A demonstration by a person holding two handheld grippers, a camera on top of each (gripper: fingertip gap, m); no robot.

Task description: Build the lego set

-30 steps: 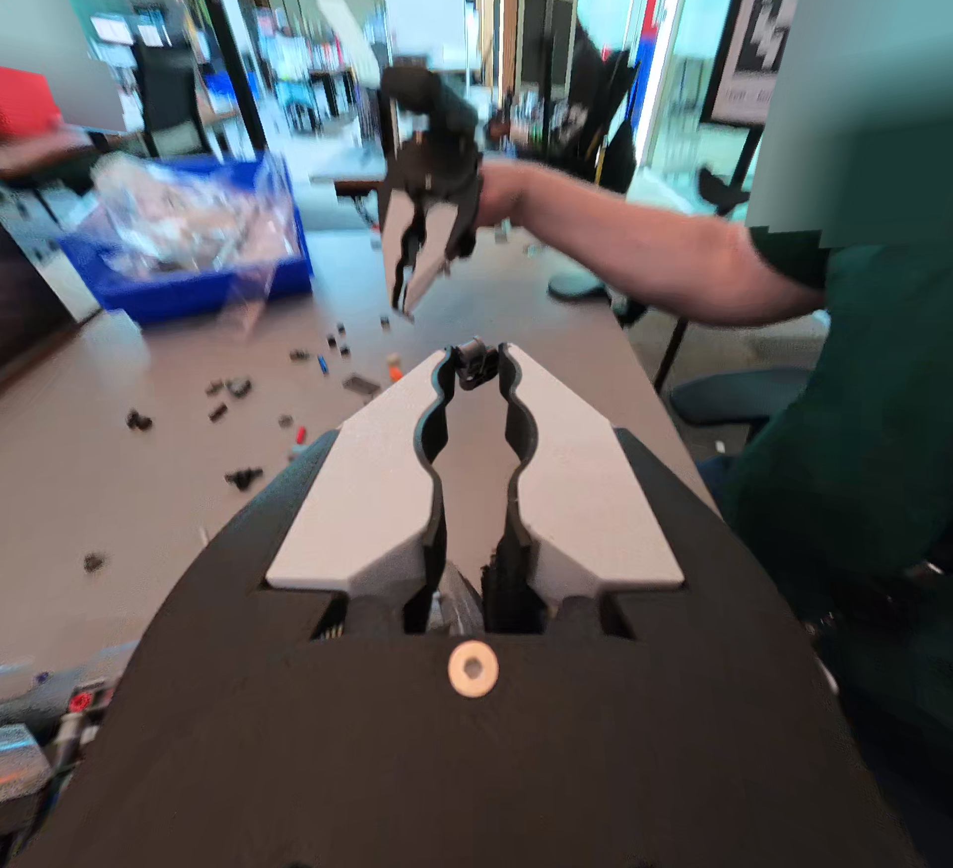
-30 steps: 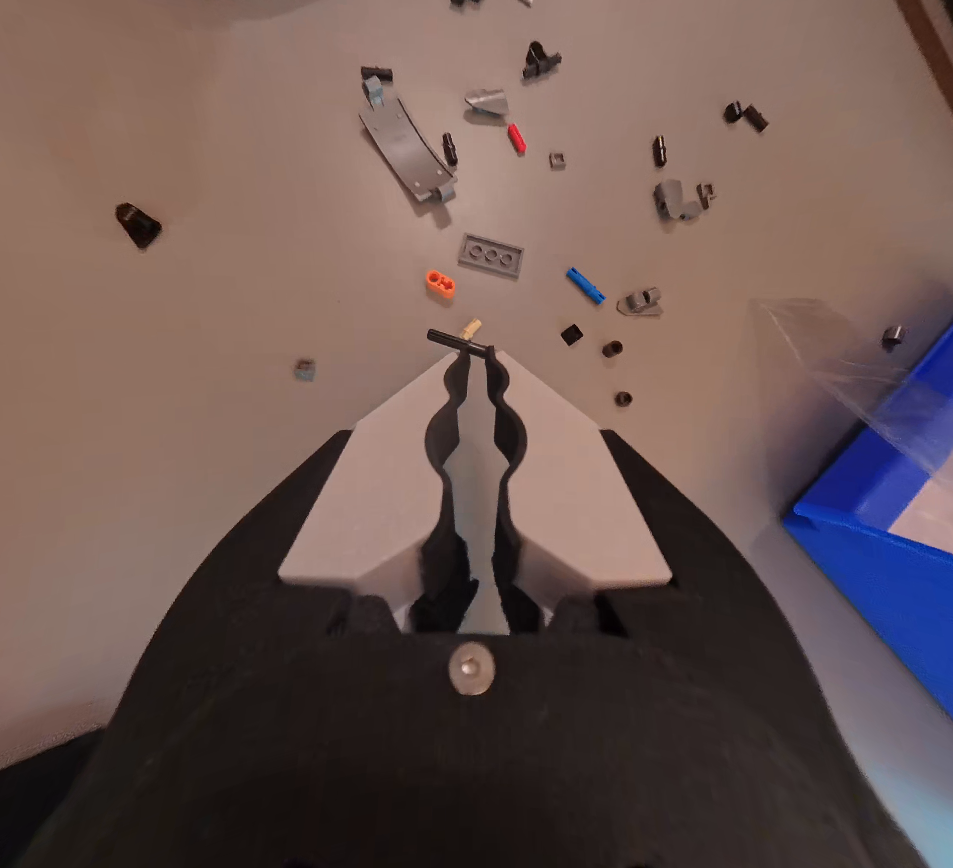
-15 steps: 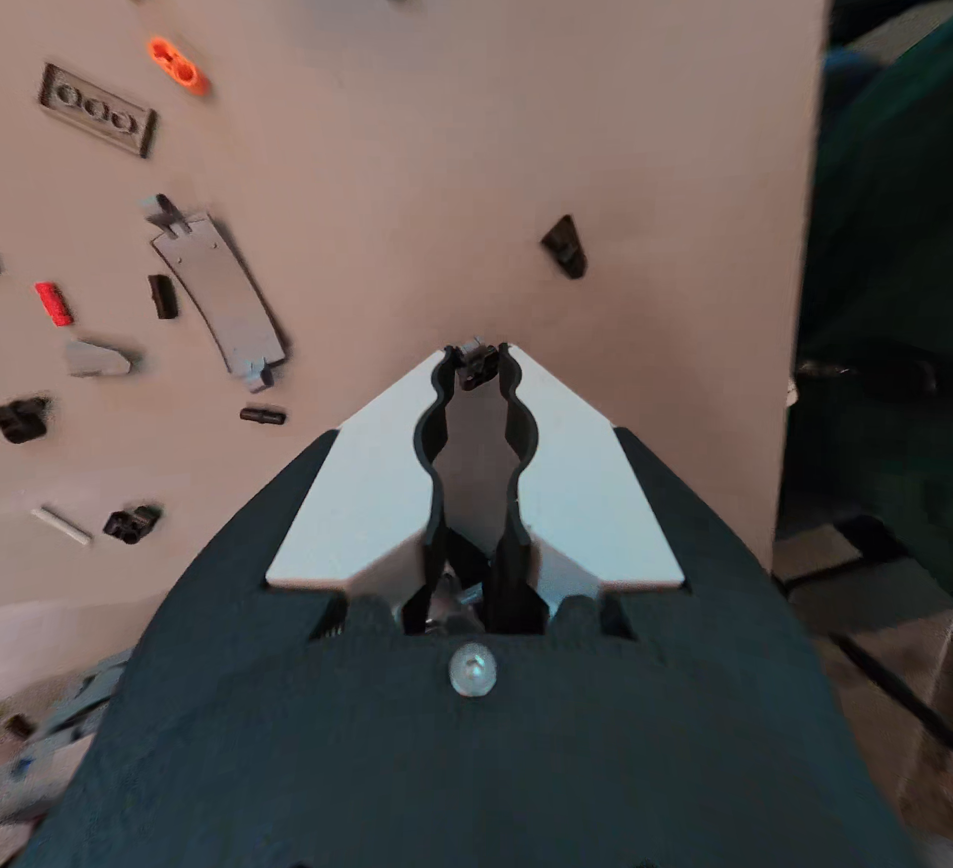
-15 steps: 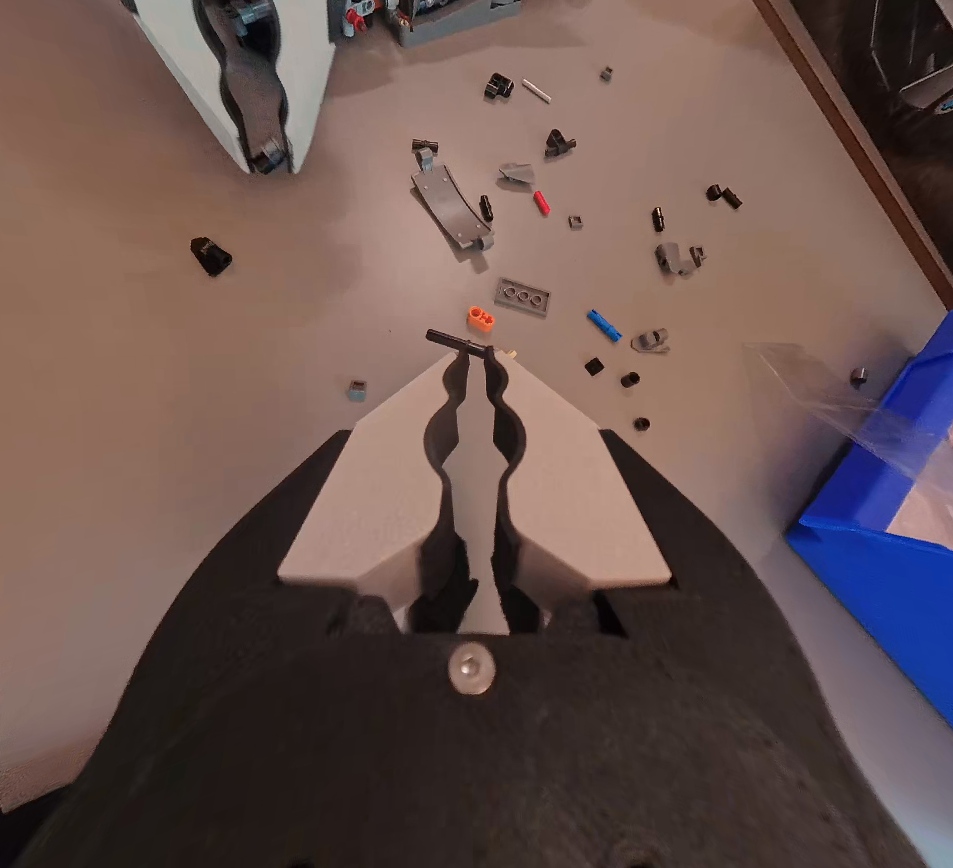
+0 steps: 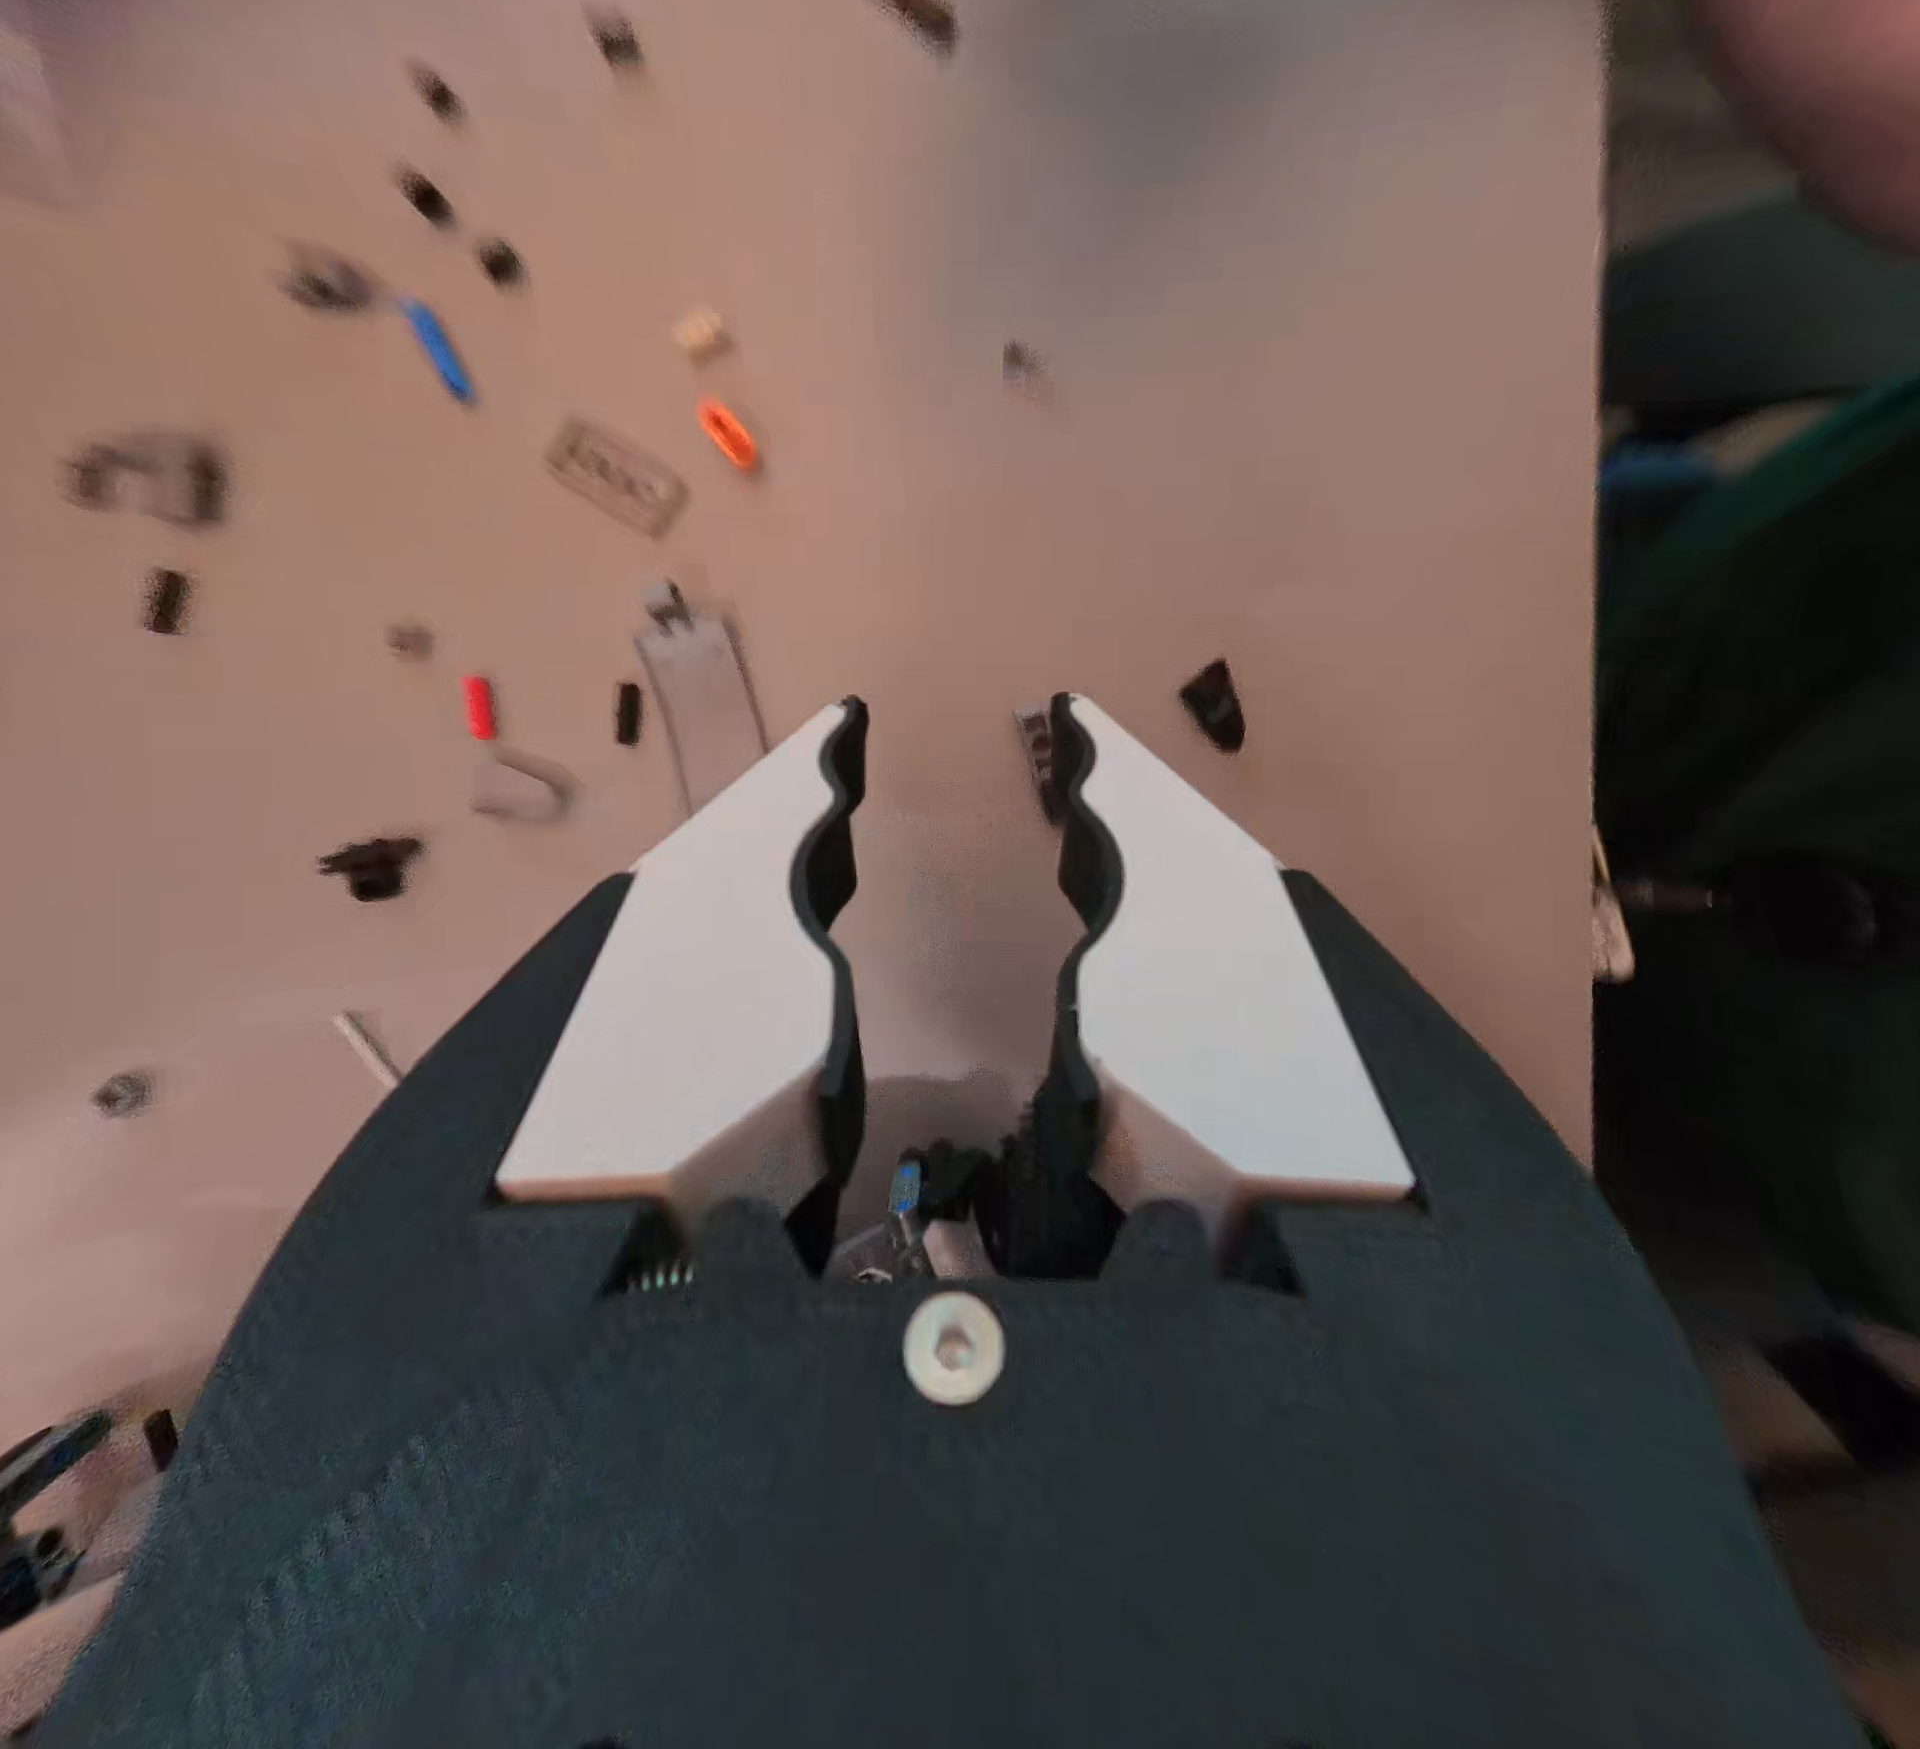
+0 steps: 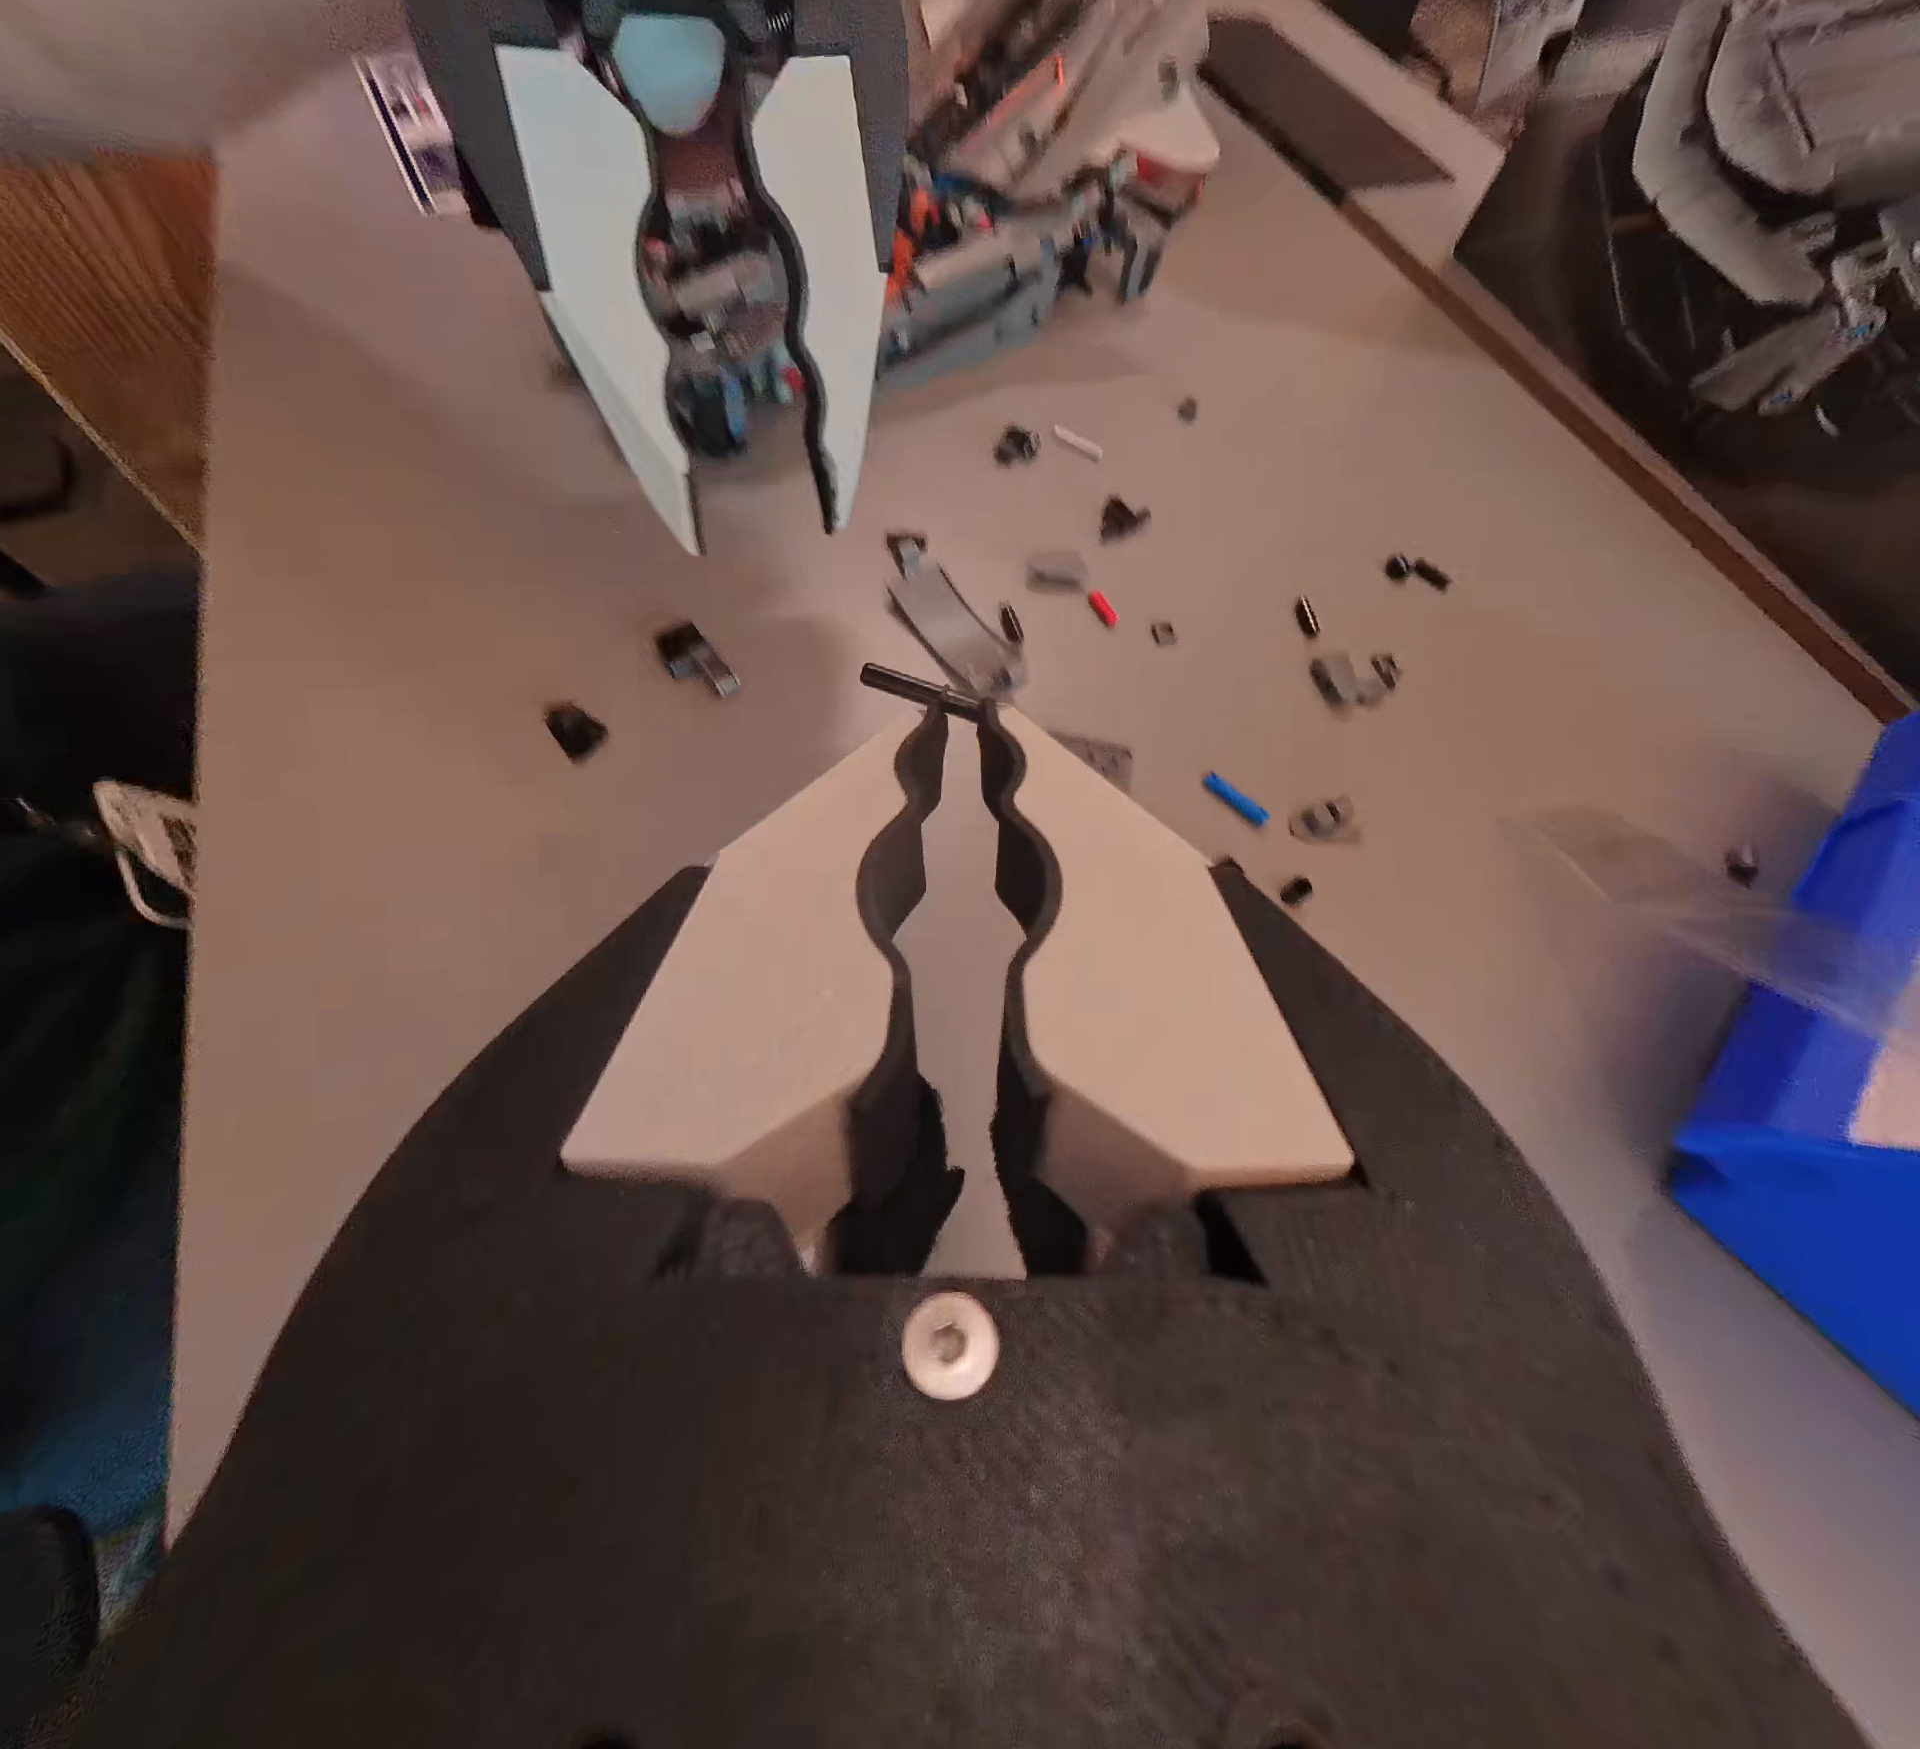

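Observation:
My left gripper (image 5: 956, 710) is open and empty, low over the grey table (image 5: 1299, 349). A small dark grey piece (image 5: 1033, 743) lies on the table just by its right fingertip; it also shows in the right wrist view (image 6: 696, 655). A black wedge piece (image 5: 1210, 704) lies to the right of it. My right gripper (image 6: 961, 712) is shut on a thin black axle (image 6: 914, 689) that sticks out to the left of the tips. The left gripper (image 6: 764, 530) hangs open in the right wrist view, above and behind the axle.
A partly built grey model (image 6: 1018, 245) stands at the back of the table. A blue bin (image 6: 1818, 1128) with a clear bag sits at the right. Loose pieces are scattered around: a curved grey panel (image 6: 945, 608), a blue pin (image 6: 1236, 797), an orange piece (image 5: 727, 434). The table edge (image 5: 1595, 556) runs close on the right. The grippers' ends are close to 11 cm from one another. My right tips are about 15 cm from the small dark grey piece (image 5: 1033, 743), my left tips only 6 cm.
My left gripper has opened and let go of the small dark piece, which now lies on the table. My right gripper still holds the axle and now points more towards the left gripper.

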